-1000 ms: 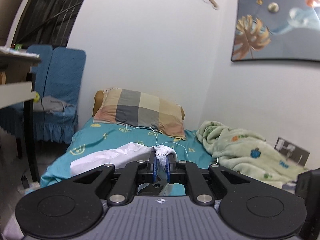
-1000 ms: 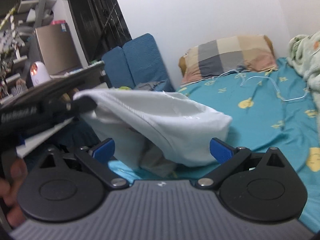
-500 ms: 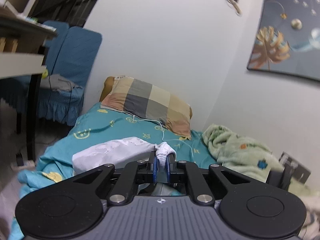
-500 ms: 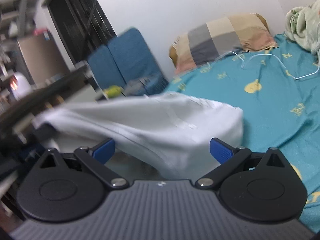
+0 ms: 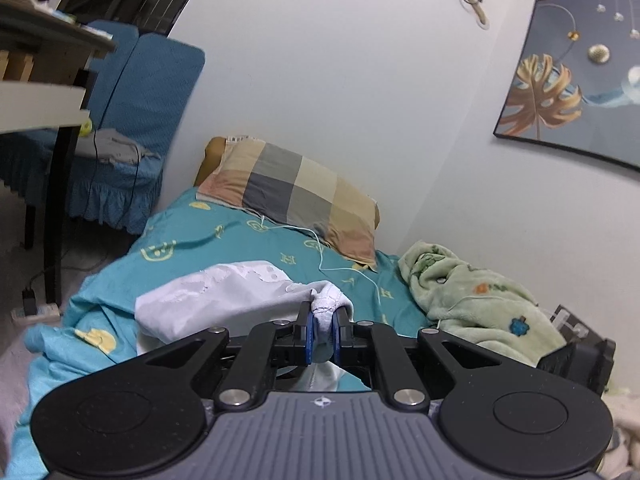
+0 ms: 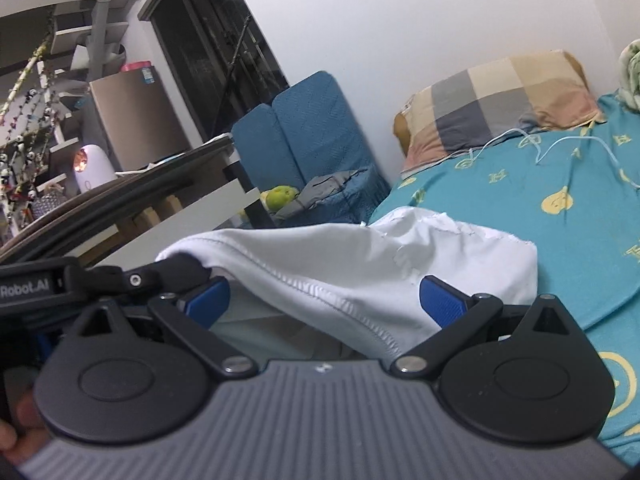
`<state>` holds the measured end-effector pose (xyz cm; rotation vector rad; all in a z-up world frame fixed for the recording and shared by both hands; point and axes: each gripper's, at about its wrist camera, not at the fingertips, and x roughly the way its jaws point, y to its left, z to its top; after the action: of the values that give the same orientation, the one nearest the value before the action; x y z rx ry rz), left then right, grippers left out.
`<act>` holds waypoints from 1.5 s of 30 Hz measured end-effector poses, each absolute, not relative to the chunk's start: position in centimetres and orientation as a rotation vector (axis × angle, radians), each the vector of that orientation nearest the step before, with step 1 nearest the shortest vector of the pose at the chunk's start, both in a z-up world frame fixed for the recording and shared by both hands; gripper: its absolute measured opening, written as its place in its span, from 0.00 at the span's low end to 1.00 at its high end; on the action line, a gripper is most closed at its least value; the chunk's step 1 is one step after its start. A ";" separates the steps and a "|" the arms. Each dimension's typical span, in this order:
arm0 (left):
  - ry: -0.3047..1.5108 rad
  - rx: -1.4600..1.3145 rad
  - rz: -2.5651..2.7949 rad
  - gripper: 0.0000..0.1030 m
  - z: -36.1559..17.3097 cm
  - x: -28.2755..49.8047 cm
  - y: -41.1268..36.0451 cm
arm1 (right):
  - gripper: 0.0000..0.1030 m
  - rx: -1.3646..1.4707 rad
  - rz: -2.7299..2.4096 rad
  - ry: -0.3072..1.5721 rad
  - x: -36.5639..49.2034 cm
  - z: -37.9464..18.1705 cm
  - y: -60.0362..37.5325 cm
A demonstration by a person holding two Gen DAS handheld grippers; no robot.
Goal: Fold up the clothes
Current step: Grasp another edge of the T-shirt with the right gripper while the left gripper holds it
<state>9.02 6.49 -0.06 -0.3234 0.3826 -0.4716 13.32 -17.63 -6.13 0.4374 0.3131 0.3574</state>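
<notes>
A white garment (image 5: pixel 224 300) hangs stretched above the teal bed sheet (image 5: pixel 248 240). My left gripper (image 5: pixel 321 320) is shut on a bunched hem of it, which pokes up between the blue pads. In the right wrist view the same white garment (image 6: pixel 360 264) drapes across in front of my right gripper (image 6: pixel 324 300), whose blue fingers stand wide apart with the stitched hem lying loose between them. The left gripper (image 6: pixel 176 272) shows at the left of that view, pinching the cloth's corner.
A checked pillow (image 5: pixel 292 200) lies at the head of the bed with a white cable (image 5: pixel 320 248) trailing from it. A green blanket (image 5: pixel 472 300) is heaped on the right. A blue-covered chair (image 5: pixel 132 120) and a desk (image 6: pixel 140 200) stand left of the bed.
The left gripper has carried the held hem lower and toward the bed's foot. The garment has sagged closer to the sheet; the right gripper stays open and has come nearer the cloth.
</notes>
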 end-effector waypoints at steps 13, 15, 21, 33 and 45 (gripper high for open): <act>0.311 -0.395 -0.424 0.09 0.3 8.7 7.6 | 1.00 0.463 -0.031 0.470 17.5 -10.6 -21.3; 0.299 -0.417 -0.407 0.09 0.3 8.9 8.0 | 1.00 0.470 -0.080 0.498 17.5 -11.2 -22.0; 0.306 -0.406 -0.375 0.09 0.1 9.4 8.4 | 0.96 0.406 -0.240 0.549 15.3 -10.2 -22.5; 0.390 -0.287 -0.362 0.10 -1.5 10.4 6.2 | 0.18 0.551 -0.218 0.355 12.7 -7.1 -25.5; 0.585 -0.170 -0.322 0.29 -4.5 11.9 4.3 | 0.17 0.578 -0.040 0.339 13.1 -5.6 -25.6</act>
<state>11.93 4.34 -4.50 -0.1699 0.5851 -0.3224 13.09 -25.62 -5.64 0.5778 0.3392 -0.0396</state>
